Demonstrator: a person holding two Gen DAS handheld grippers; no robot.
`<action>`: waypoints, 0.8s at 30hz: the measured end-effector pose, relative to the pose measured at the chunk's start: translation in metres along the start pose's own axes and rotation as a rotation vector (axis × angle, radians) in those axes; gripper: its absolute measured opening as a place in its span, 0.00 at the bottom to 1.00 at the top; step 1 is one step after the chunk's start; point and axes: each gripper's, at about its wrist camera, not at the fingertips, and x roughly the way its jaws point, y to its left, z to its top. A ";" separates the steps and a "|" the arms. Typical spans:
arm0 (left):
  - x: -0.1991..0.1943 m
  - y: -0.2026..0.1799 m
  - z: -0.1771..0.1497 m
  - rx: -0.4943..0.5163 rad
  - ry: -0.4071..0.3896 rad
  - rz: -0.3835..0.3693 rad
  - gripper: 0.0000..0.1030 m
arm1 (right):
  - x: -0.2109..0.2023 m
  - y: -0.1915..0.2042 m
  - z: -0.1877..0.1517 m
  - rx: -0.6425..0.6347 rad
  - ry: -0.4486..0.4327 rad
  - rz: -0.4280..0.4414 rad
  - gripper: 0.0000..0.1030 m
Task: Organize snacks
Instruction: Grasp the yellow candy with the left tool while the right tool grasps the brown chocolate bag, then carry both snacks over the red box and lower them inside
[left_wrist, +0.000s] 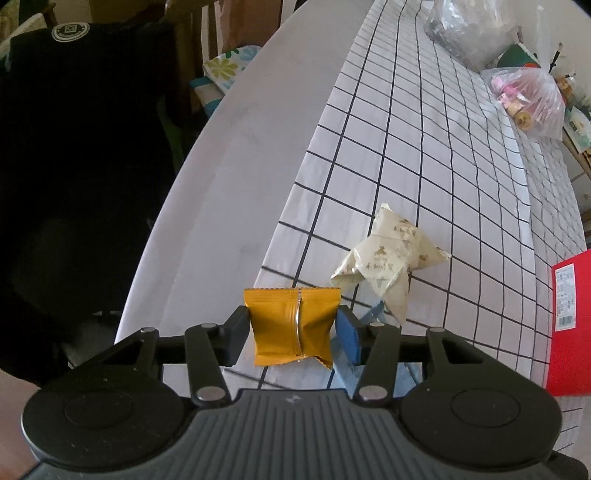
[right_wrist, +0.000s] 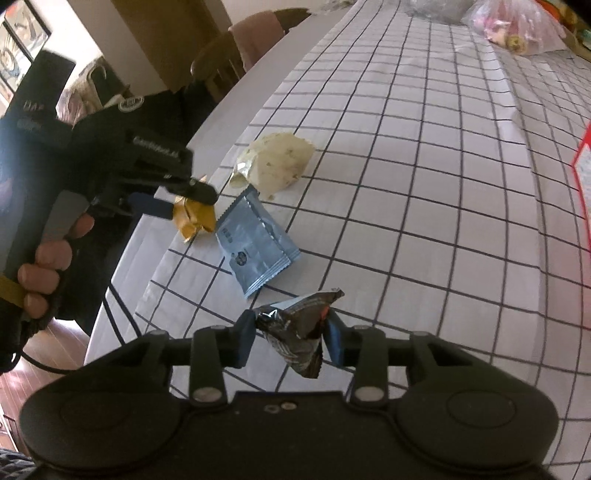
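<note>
My left gripper (left_wrist: 293, 328) is shut on a gold snack packet (left_wrist: 291, 325) and holds it just above the table's left edge; it also shows in the right wrist view (right_wrist: 195, 218). My right gripper (right_wrist: 290, 336) is shut on a dark crumpled snack packet (right_wrist: 295, 332) above the checked cloth. A light blue packet (right_wrist: 255, 243) lies flat on the cloth between the two grippers. A cream packet (left_wrist: 388, 262) lies further along the cloth, also in the right wrist view (right_wrist: 277, 162).
A red box (left_wrist: 570, 325) stands at the right edge. Plastic bags (left_wrist: 532, 96) with goods sit at the table's far end. A dark chair (left_wrist: 74, 147) stands left of the table. The checked tablecloth (left_wrist: 461, 166) covers the table.
</note>
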 end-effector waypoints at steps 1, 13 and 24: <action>-0.003 0.000 -0.001 0.000 -0.003 -0.002 0.49 | -0.004 0.001 -0.001 0.006 -0.010 0.003 0.36; -0.047 -0.034 -0.021 0.074 -0.051 -0.029 0.49 | -0.075 -0.027 -0.006 0.059 -0.168 0.002 0.36; -0.089 -0.115 -0.043 0.223 -0.107 -0.086 0.49 | -0.151 -0.075 -0.019 0.118 -0.309 -0.032 0.36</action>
